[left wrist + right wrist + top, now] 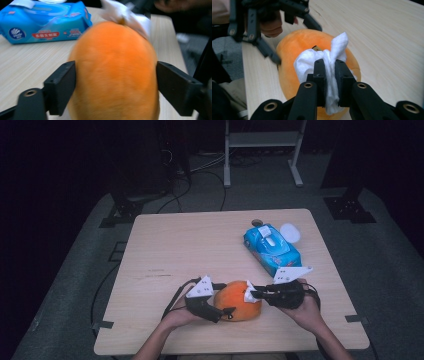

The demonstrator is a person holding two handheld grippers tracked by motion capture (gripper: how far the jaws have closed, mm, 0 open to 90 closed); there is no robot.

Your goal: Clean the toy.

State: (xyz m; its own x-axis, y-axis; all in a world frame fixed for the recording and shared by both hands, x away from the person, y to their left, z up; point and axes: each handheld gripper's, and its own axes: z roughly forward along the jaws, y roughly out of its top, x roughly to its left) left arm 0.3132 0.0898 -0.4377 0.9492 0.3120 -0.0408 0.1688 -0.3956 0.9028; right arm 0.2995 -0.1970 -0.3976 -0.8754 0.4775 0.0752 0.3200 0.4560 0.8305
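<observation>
**Orange fruit wiped with a tissue on the desk**

The orange fruit (239, 301), a mango by its look, lay on its side near the front edge of the desk (190, 245), between our two hands. Our right gripper (329, 75) had its fingers clamped tight on a white wipe (332, 62), whose bunched end rested against the top of the fruit, close to the stem. Our left gripper (115, 82) straddled the fruit from the other side; its fingers (61, 87) stood on either flank, seemingly just off the skin, so we read them as open around it rather than gripping, though motion blur made the contact hard to judge.

We judged the step in hand to be wiping the fruit clean while the left side steadied it. The next move called for the left fingers to settle firmly on the fruit so that it would not roll, and for the wipe to be drawn across the skin.

Farther back on the desk lay a blue pack of wet wipes (272, 246), its lid flap raised; what remained inside we could not see.
</observation>
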